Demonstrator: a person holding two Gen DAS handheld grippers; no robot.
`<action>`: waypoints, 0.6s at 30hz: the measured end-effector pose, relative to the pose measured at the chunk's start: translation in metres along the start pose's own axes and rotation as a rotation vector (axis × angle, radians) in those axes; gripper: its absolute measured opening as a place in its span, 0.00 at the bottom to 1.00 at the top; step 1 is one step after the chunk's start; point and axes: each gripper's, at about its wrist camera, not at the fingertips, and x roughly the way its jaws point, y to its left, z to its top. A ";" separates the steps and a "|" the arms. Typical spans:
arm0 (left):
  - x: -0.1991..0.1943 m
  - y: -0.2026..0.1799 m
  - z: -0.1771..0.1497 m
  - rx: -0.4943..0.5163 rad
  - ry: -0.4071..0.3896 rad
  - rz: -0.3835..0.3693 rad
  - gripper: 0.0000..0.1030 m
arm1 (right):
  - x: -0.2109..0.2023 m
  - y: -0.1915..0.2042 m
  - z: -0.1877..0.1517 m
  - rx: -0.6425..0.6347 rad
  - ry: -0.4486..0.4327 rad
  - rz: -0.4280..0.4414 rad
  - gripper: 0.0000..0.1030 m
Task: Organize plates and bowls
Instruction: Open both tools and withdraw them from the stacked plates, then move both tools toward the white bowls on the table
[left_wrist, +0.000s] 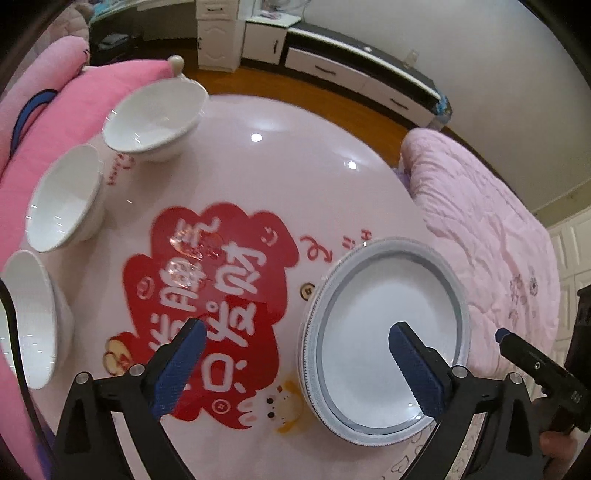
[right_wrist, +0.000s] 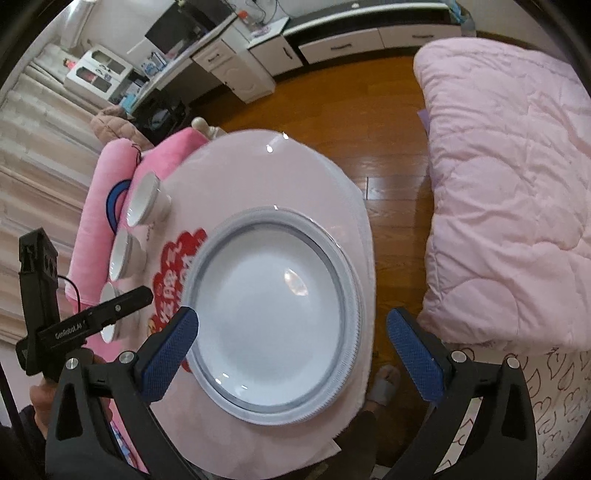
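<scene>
L gripper (left_wrist: 297, 341): wide open, nothing between pads; hangs above table, tilted steeply down.
L view, plates (left_wrist: 386, 339): stack near table's right edge, under the right finger (left_wrist: 413, 369); left finger over the red print (left_wrist: 210, 295). Gripper clear of the stack, not touching.
L view, bowls (left_wrist: 155, 118): three in a row along table's left edge, apart from each other, not nested; well apart from gripper.
L view, why: plates look stacked already, flat & centred on each other, so open jaws read as let go; bowls prob. next.
R gripper (right_wrist: 291, 339): wide open, empty; jaws straddle the near part of the stack from above, no pad on it.
R view, plates (right_wrist: 266, 317): top plate empty, ribbed rims of lower ones show at the side; stack sits close to table's (right_wrist: 258, 166) right edge, quilt (right_wrist: 509, 206) beyond.
R view, bowls (right_wrist: 146, 203): far left edge, by pink cushion (right_wrist: 99, 221); nearest one partly hidden by L gripper.
R view, why: stack kept to one side leaves bowls their own side.
</scene>
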 end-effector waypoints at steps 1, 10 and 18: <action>-0.008 0.001 0.001 -0.003 -0.011 0.004 0.95 | -0.002 0.006 0.003 -0.010 -0.005 0.001 1.00; -0.095 0.023 -0.003 -0.049 -0.124 0.072 0.95 | -0.016 0.074 0.026 -0.122 -0.028 0.064 1.00; -0.172 0.060 -0.023 -0.104 -0.210 0.147 0.97 | -0.022 0.156 0.028 -0.234 -0.028 0.113 1.00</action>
